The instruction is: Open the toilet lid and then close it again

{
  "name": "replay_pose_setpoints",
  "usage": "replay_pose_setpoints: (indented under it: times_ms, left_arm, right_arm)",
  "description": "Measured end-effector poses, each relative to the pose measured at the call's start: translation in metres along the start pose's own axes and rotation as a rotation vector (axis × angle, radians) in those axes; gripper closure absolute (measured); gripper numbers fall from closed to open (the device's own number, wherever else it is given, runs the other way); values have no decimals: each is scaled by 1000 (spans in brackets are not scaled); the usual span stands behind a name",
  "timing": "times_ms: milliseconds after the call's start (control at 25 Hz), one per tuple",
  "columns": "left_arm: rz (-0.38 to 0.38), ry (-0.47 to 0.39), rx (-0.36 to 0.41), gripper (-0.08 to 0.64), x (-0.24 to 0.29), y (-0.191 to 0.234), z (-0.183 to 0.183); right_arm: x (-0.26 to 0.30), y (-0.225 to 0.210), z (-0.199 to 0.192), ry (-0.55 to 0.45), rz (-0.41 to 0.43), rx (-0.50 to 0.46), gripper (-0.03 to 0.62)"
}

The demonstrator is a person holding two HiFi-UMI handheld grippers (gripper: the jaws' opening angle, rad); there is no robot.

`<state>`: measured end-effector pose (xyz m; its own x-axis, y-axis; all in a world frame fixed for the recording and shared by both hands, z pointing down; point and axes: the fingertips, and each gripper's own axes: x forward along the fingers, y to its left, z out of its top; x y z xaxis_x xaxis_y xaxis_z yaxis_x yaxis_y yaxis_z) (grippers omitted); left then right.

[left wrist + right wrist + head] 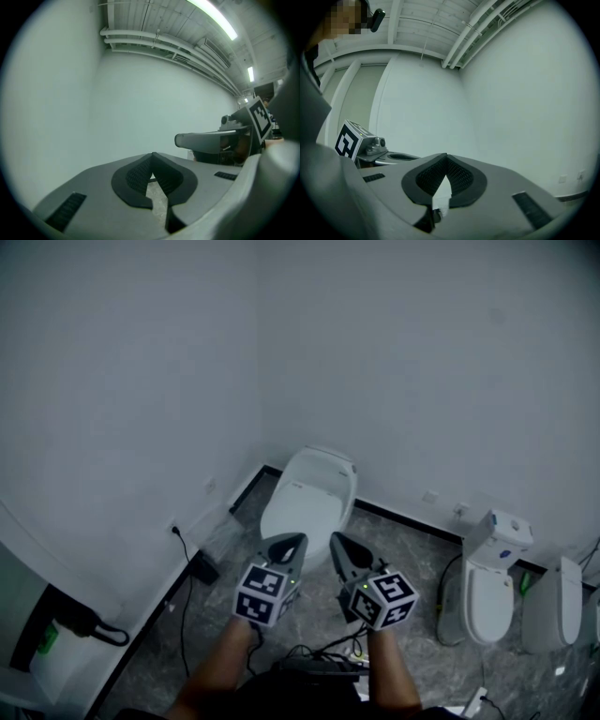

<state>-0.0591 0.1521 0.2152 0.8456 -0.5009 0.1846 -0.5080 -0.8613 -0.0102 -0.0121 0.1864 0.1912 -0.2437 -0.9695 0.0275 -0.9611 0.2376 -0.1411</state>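
A white toilet (309, 495) stands in the corner of the room with its lid down. I hold both grippers side by side in front of it, apart from it, their tips over its near end in the head view. My left gripper (299, 539) is shut with nothing between its pads, and in its own view the left gripper (153, 155) points at the bare wall. My right gripper (335, 537) is shut and empty too; in its own view the right gripper (446, 156) faces the wall corner. Each gripper view shows the other gripper beside it.
Two more white toilets (491, 582) (560, 604) stand along the right wall. A black box (202, 566) with a cable lies on the marbled floor by the left wall. Cables (319, 660) lie near my feet. A white container with a black hose (75, 629) stands at the lower left.
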Motion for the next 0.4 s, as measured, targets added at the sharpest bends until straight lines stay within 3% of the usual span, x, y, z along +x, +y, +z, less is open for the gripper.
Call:
replay_pose_setpoints:
  times_ms: [400]
  left_arm:
    - [1, -13, 1, 552, -2, -1, 3]
  right_arm:
    - [-4, -1, 1, -6, -2, 1, 583]
